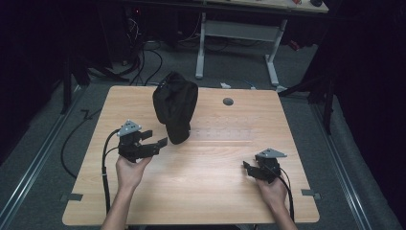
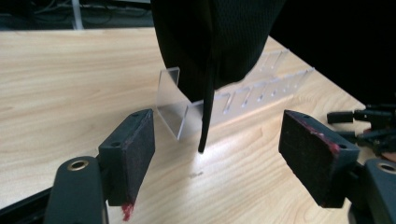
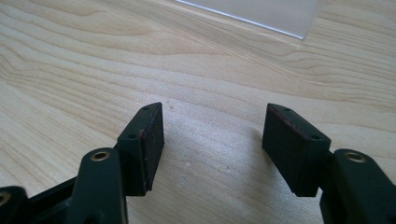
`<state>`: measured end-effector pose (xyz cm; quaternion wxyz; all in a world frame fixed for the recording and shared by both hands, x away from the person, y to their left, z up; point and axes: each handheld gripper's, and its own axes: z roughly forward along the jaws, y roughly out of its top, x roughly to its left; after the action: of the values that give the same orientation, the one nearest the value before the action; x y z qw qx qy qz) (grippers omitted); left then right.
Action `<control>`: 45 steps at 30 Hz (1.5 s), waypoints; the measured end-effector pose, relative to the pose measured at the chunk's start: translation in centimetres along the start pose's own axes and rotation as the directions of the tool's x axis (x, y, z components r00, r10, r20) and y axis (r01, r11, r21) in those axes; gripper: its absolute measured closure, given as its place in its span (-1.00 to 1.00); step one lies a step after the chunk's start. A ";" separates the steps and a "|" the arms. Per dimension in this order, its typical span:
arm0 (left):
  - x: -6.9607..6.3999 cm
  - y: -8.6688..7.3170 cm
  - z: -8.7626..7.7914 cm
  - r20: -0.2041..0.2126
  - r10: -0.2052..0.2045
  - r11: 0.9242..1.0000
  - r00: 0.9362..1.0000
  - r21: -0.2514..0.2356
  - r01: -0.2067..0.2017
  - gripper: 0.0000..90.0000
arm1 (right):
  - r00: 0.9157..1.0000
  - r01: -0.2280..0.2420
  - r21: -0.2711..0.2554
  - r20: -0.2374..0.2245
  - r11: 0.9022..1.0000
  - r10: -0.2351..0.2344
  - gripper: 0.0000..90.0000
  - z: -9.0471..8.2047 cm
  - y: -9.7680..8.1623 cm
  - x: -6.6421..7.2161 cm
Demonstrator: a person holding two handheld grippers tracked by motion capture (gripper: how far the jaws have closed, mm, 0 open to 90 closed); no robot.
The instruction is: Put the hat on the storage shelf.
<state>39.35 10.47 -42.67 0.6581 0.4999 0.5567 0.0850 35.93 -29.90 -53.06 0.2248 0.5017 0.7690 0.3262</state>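
The black bag [image 1: 175, 106] stands at the table's [image 1: 201, 191] far left-centre, resting on a clear plastic rack [image 2: 233, 100]. The left gripper [image 1: 156, 140], jaws apart and empty, sits just beside the bag's lower end.

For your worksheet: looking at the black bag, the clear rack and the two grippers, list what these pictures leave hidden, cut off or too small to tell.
- Black bag: the left gripper view's top edge cuts it off; its contents are hidden.
- Clear rack: the bag covers its near part in both views; in the high view it is too faint to count slots.
- Grey disc on the table: too small to identify.
- Left gripper: open; whether it touches the bag is unclear.
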 end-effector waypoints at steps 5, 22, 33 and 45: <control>0.4 -0.7 -0.4 -0.005 0.000 1.000 1.000 0.012 0.000 -0.39 | 1.000 0.000 0.000 0.000 1.000 0.000 -0.14 0.0 0.0 0.0; 2.5 -2.9 -1.5 -0.045 0.002 0.998 0.999 0.055 0.001 -0.39 | 1.000 0.000 0.000 0.000 1.000 0.000 -0.14 0.0 0.0 0.0; 4.2 -4.7 -1.7 -0.085 -0.002 0.996 0.996 0.086 0.009 -0.39 | 1.000 0.000 0.000 0.000 1.000 0.000 -0.14 0.0 0.0 0.0; 6.6 -7.4 -0.9 -0.200 0.090 0.991 0.976 0.112 -0.069 -0.38 | 1.000 0.000 0.000 0.000 1.000 0.000 -0.14 0.0 0.0 0.0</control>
<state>37.72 11.82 -52.41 0.5663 0.5443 0.6044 0.1328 35.93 -29.90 -53.06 0.2247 0.5016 0.7691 0.3262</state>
